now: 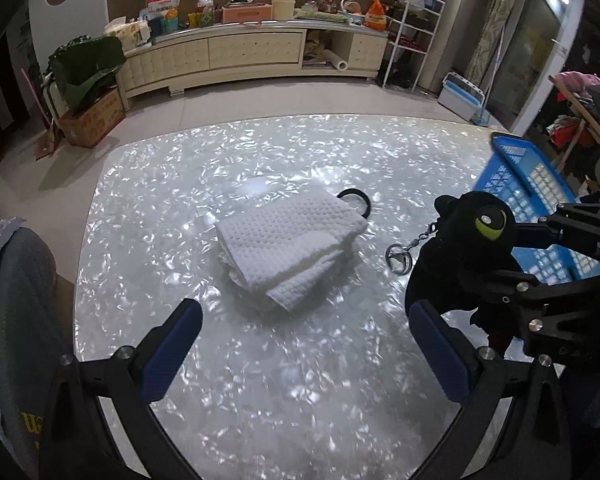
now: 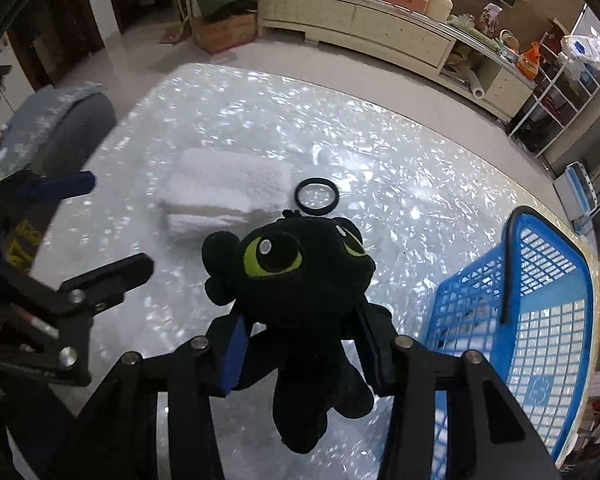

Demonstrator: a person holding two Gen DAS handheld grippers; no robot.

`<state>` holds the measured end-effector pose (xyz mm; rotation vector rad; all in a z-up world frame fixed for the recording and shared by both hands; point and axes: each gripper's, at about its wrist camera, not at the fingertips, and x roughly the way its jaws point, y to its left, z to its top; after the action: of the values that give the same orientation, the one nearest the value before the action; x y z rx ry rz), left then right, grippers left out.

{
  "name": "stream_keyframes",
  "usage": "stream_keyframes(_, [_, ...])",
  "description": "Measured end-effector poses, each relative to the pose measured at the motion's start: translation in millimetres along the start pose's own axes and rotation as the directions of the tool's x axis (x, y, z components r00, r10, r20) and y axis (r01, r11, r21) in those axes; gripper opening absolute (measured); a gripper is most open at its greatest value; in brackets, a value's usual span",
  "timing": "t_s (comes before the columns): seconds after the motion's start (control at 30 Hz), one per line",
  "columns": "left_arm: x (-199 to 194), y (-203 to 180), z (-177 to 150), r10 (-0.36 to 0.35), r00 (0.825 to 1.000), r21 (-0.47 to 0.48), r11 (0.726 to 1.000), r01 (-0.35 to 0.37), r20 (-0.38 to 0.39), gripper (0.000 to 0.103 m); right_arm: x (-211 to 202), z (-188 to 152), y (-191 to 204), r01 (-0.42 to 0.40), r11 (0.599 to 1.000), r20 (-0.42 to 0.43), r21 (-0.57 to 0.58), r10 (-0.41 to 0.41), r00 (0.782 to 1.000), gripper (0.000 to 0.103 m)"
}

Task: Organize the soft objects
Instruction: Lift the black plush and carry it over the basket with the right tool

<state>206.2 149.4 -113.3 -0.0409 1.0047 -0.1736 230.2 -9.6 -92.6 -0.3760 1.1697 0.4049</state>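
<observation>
My right gripper [image 2: 300, 344] is shut on a black plush toy [image 2: 296, 272] with green eyes and holds it above the table. The toy also shows in the left wrist view [image 1: 468, 252], with a metal key ring [image 1: 398, 258] hanging from it. A folded white towel [image 1: 288, 244] lies mid-table and also shows in the right wrist view [image 2: 224, 192]. A black hair tie [image 2: 317, 196] lies just behind it. My left gripper [image 1: 306, 348] is open and empty, in front of the towel. A blue plastic basket [image 2: 540, 320] stands at the table's right edge.
The table top [image 1: 260, 380] is glossy white pearl pattern. A grey chair back [image 1: 16, 320] stands at the table's left side. A long low cabinet [image 1: 240, 52] with clutter runs along the far wall. A cardboard box [image 1: 94, 120] sits on the floor at the left.
</observation>
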Motion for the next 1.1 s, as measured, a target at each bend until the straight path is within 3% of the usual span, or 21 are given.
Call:
stream_keyframes(0.17, [-28.4,-11.1,-4.0,-0.003,1.000,0.033,0.999,0.002,0.029,0.103,-24.7,-10.2,0.1,-0.039,0.999,0.026,0.015,0.039,0.999,0.045])
stream_keyframes(0.37, [-57.2,-26.9,-2.2,0.043,0.998,0.055,0.997,-0.045,0.043,0.103,-68.5,-25.5,-7.7,-0.069,0.997,0.102,0.028,0.066,0.993,0.045])
stream_keyframes(0.53, [-64.7,-32.1,3.6,0.041,0.998,0.067,0.997,-0.044,0.054,0.103,-100.4,-36.5,-25.1,-0.077,0.996,0.159,0.041,0.069,0.985,0.045])
stream_keyframes(0.8, [-49.6,-43.4,15.8,0.040,0.997,0.129,0.990,-0.048,0.062,0.103,-135.3,-55.1,-75.4,-0.041,0.994,0.205,0.104,0.018,0.979,0.045])
stream_keyframes(1.1, [1.3,-53.4,26.4,0.017,1.000,0.259,0.966,-0.020,0.015,0.103,-135.4,-73.0,-129.2,0.030,0.978,0.185,0.205,-0.069,0.980,0.046])
